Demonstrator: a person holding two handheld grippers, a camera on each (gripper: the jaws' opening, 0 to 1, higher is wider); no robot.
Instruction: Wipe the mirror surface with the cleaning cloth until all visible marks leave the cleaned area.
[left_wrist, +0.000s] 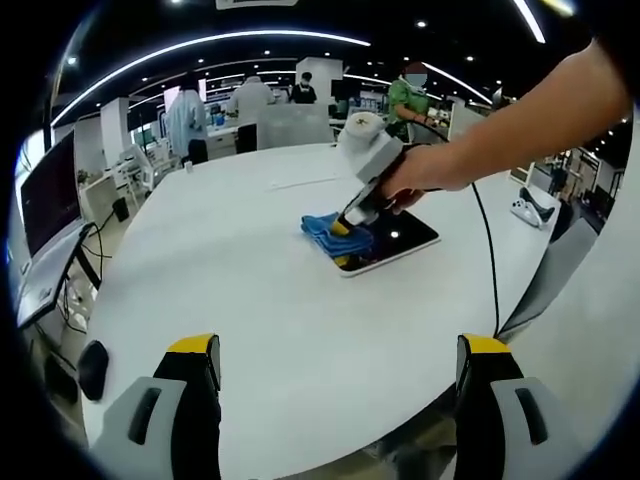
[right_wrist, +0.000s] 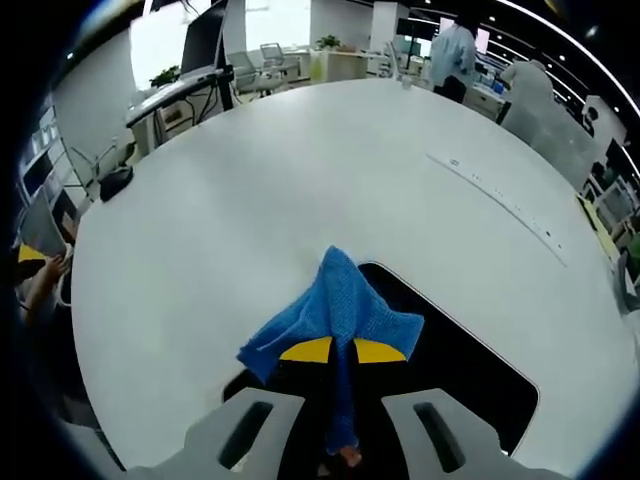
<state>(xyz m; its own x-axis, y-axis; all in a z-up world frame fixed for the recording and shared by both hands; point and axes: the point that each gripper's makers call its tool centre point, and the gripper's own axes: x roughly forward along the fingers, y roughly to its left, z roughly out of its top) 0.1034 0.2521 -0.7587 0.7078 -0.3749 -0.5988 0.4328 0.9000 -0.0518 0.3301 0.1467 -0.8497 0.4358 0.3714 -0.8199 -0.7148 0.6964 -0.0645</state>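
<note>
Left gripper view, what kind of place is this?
Probably an open-plan office or lab: a large white table, a monitor on a side desk, and people at workstations behind.

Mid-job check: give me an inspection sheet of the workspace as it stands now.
Surface: white round table, mostly bare.
Job's things: dark mirror lying flat on the table; blue cleaning cloth lying on its edge.
Clutter: white controller at the table's far edge.
Grippers: right gripper shut on the cloth, pressing it on the mirror; left gripper open, held back.
Cables: black cable across the table.
Surroundings: open office, monitors, people standing.
</note>
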